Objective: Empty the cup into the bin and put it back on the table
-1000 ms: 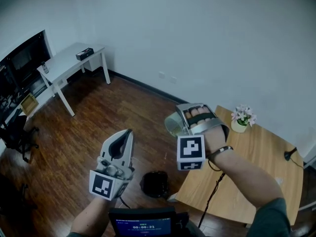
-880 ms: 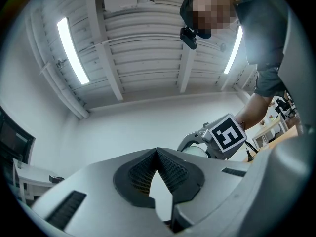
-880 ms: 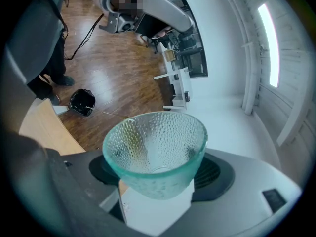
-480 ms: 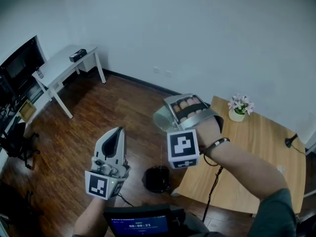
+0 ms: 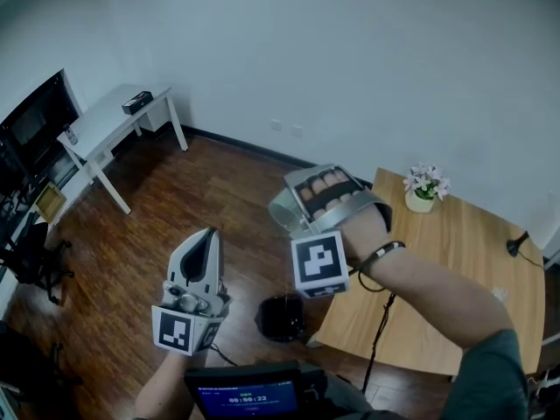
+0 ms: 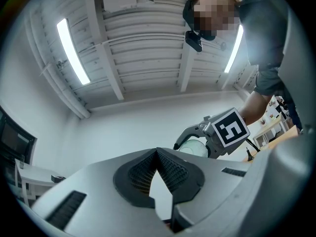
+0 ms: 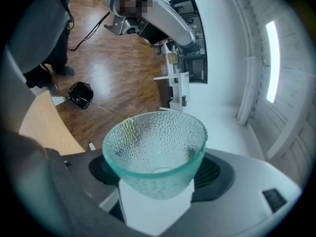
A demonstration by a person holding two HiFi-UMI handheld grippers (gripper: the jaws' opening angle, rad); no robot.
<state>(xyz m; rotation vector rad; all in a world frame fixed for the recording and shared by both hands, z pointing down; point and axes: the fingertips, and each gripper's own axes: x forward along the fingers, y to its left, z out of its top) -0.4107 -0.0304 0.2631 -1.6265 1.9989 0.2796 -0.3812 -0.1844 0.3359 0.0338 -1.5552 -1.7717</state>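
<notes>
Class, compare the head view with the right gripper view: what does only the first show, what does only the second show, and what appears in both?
Only the head view: the flower pot, the marker cube and the person's right hand. Only the right gripper view: the dimpled inside of the cup, nothing visible in it, held in the jaws of the right gripper. Both: the cup, the black bin on the floor, the wooden table.

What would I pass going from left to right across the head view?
Screen → white table → left gripper → bin → flowers.
</notes>
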